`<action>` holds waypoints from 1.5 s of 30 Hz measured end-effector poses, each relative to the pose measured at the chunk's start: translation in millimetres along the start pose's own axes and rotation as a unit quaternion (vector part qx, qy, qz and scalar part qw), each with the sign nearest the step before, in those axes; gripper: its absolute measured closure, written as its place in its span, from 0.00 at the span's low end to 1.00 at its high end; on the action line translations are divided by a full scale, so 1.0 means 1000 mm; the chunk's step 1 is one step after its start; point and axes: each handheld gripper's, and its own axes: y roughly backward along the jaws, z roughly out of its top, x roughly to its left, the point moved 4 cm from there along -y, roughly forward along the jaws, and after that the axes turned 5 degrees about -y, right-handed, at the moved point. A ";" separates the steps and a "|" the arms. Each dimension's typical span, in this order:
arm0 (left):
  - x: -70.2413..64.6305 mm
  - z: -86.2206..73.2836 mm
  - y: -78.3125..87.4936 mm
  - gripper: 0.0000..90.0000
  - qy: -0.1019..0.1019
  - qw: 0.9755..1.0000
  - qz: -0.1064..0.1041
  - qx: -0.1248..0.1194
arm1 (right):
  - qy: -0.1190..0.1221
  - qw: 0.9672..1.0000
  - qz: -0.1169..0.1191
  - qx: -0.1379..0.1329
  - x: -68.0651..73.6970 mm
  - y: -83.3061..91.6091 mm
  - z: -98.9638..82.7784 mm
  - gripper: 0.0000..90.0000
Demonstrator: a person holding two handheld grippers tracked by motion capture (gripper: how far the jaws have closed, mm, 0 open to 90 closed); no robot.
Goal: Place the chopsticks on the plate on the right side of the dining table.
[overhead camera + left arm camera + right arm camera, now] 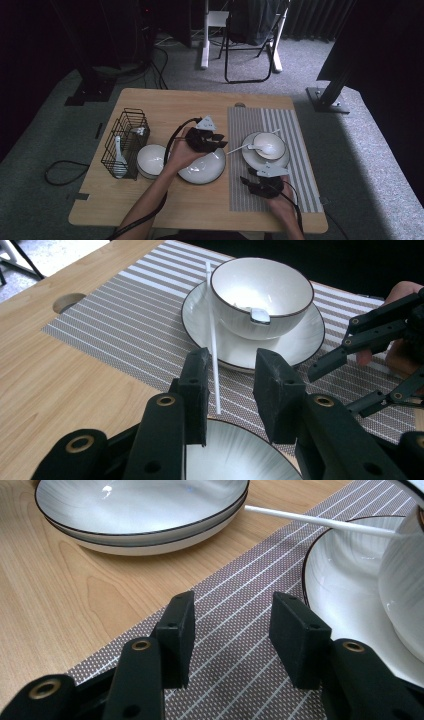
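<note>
Two grippers work over a wooden table [150, 107] on grey carpet [360, 145]: left gripper [216, 141], jaws apart and empty, beside the white chopstick [213, 340] on the striped placemat [295, 131]; right gripper [250, 181] likewise parted, empty.

A dim recording room set up as a dining spot: a wooden table [150, 200] laid with a striped placemat [295, 130] and crockery is surrounded by grey carpet [365, 165], trailing cables [60, 172], a folding chair [250, 35] and black stand bases [327, 97].
</note>
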 end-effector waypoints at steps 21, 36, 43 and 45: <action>0.000 0.013 0.028 0.71 -0.017 1.000 -0.013 -0.013 | -0.005 1.000 0.001 0.006 0.000 -0.004 -0.001 0.57; 0.006 0.019 0.055 0.71 -0.016 1.000 -0.011 -0.021 | -0.003 1.000 0.002 0.010 0.000 -0.005 -0.001 0.56; 0.007 0.021 0.066 0.71 -0.017 1.000 -0.002 -0.021 | -0.004 1.000 0.002 0.010 0.000 -0.005 -0.001 0.56; 0.007 0.022 0.069 0.71 -0.018 1.000 -0.001 -0.020 | -0.004 1.000 0.002 0.010 0.000 -0.005 -0.002 0.56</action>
